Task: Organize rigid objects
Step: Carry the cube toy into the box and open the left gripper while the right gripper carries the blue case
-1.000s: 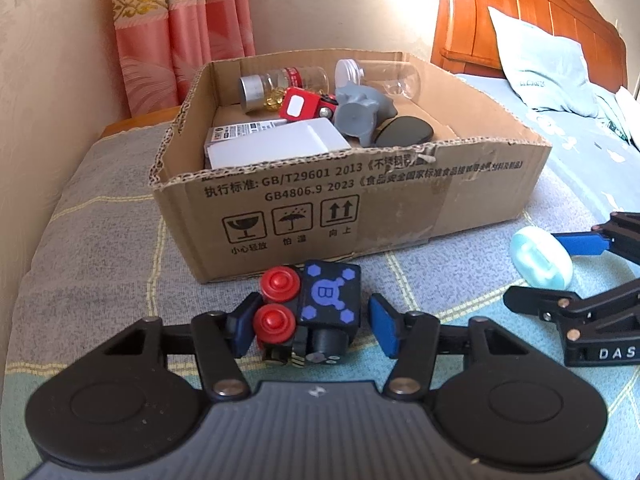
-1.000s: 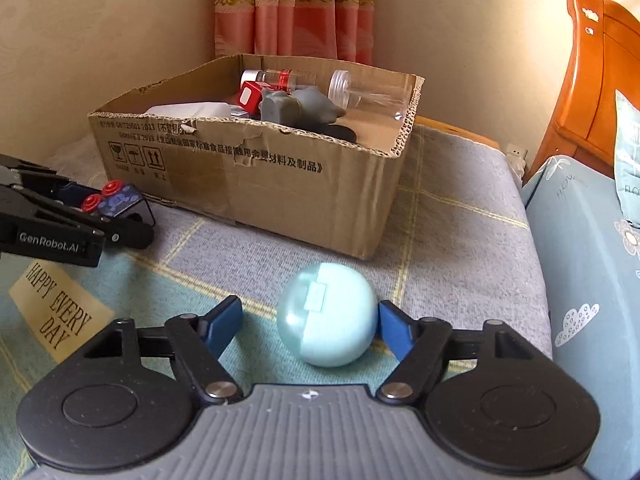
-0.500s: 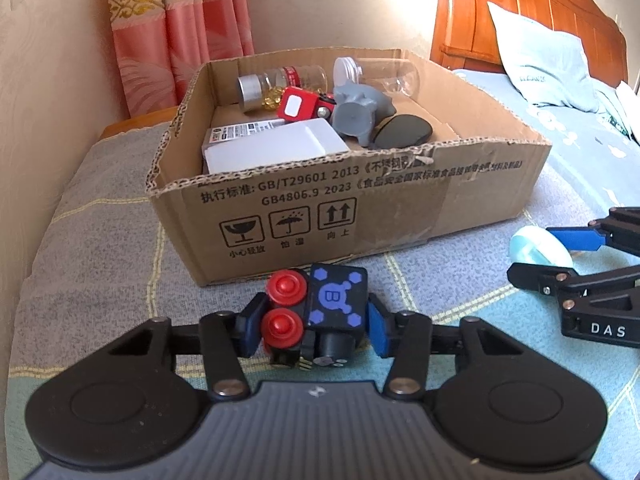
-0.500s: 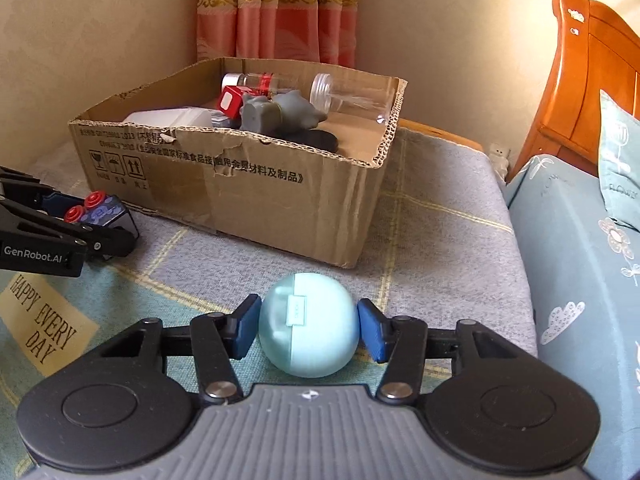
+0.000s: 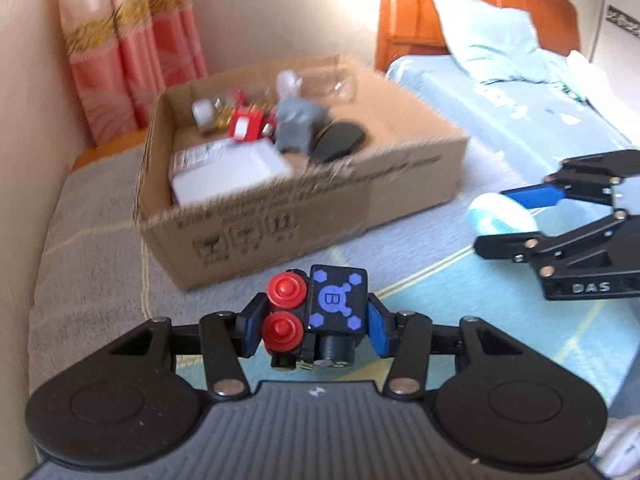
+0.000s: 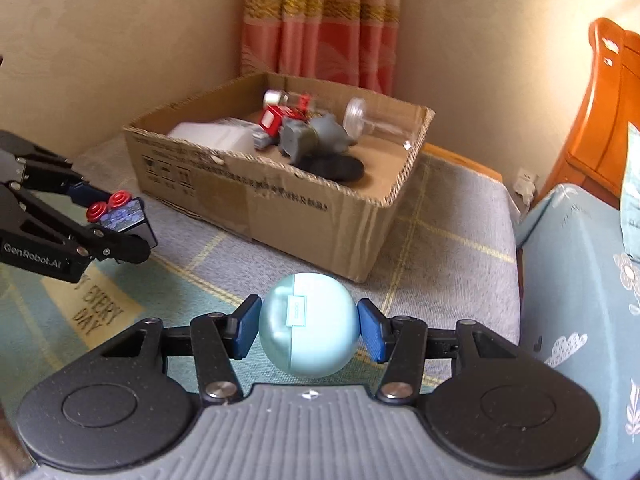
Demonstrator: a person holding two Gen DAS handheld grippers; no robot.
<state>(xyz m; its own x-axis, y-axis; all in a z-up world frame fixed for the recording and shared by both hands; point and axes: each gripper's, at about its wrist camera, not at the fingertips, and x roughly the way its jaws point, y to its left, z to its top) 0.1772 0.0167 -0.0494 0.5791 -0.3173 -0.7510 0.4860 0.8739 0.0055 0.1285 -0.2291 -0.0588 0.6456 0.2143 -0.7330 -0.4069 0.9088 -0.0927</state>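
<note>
Both loads gripped and raised off the bed cover, cardboard box [image 6: 280, 200] ahead of each. Left gripper [image 5: 314, 322], jaws closed onto a black fidget cube [image 5: 320, 316] with red buttons and blue "B" face, squarish, no clear long axis; box straight ahead and slightly left. Right gripper [image 6: 308, 326], jaws pressed against both sides of a pale blue egg-shaped case [image 6: 307, 324], seam upright; box ahead and left, near corner closest. Left one seemingly nearer the box front wall. Inside already: clear jar, small bottle, red toy, grey piece, dark oval, white carton. Grey and teal patterned cover [image 6: 448, 248], pink curtain [image 6: 320, 20], wooden headboard [image 5: 480, 12], bed alongside
</note>
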